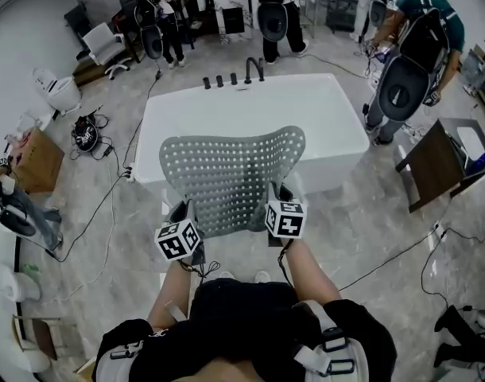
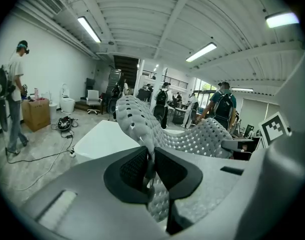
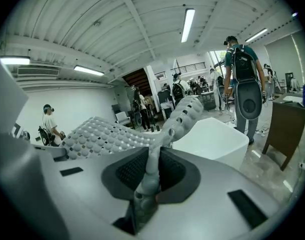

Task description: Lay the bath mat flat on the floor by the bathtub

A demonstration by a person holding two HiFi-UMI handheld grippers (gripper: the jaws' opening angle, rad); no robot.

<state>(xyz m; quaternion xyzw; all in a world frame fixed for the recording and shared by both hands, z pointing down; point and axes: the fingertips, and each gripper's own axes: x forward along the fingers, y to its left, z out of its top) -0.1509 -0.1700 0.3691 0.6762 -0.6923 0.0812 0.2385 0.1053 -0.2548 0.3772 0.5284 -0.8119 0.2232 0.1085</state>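
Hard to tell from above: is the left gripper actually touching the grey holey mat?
Touching. In the left gripper view, the left gripper pinches an edge of the bath mat between its jaws.

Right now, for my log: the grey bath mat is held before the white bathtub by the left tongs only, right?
Not the left only: the right tongs also clamp the bath mat, as the right gripper view shows. The left tongs hold it before the bathtub.
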